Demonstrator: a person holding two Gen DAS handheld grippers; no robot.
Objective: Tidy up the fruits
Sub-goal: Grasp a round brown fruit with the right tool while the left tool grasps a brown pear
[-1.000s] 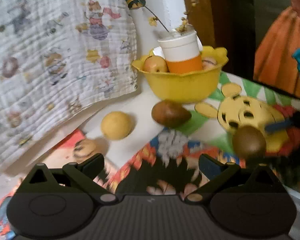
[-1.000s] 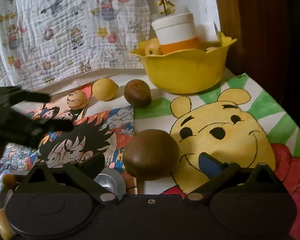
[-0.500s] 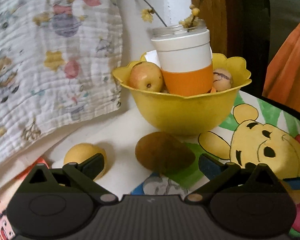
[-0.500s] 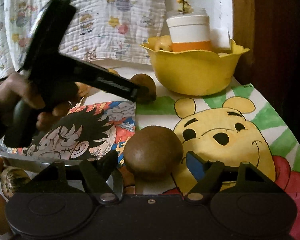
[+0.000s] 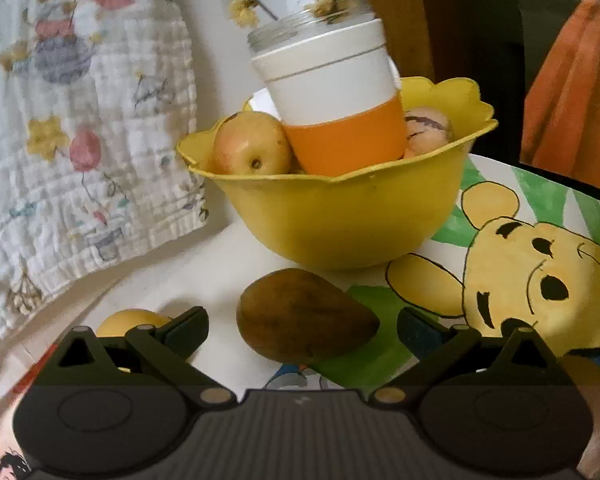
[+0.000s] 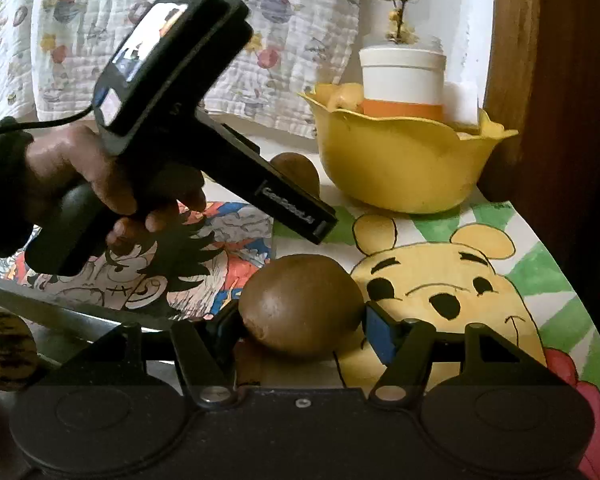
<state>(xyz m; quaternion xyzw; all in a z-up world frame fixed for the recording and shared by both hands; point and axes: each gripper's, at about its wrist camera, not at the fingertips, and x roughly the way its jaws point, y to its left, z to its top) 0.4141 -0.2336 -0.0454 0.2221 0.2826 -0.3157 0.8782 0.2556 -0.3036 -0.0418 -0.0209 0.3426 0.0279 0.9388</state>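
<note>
A yellow bowl [image 5: 340, 220] holds a white-and-orange cup [image 5: 332, 92], a pale apple-like fruit [image 5: 252, 148] and a striped fruit [image 5: 428, 128]. An oval brown fruit [image 5: 306, 328] lies on the mat in front of the bowl, between the fingers of my open left gripper [image 5: 302, 330], with gaps on both sides. A yellow fruit [image 5: 128, 322] sits behind the left finger. In the right wrist view, a round brown fruit [image 6: 300, 304] sits between my right gripper's [image 6: 302, 324] closing jaws, and both pads meet its sides. A hand [image 6: 100, 184] holds the left gripper [image 6: 324, 228] before the bowl [image 6: 400, 168].
A quilted cartoon cloth [image 5: 80, 120] hangs at the back left. A metal tray edge [image 6: 60, 316] and a striped fruit [image 6: 4, 348] lie at the near left. Dark wood [image 6: 560, 120] borders the table on the right. Cartoon mats [image 6: 460, 288] cover the table.
The left gripper moved forward and down toward the bowl, and the oval brown fruit now lies between its fingers. The right jaws narrowed onto the round brown fruit.
</note>
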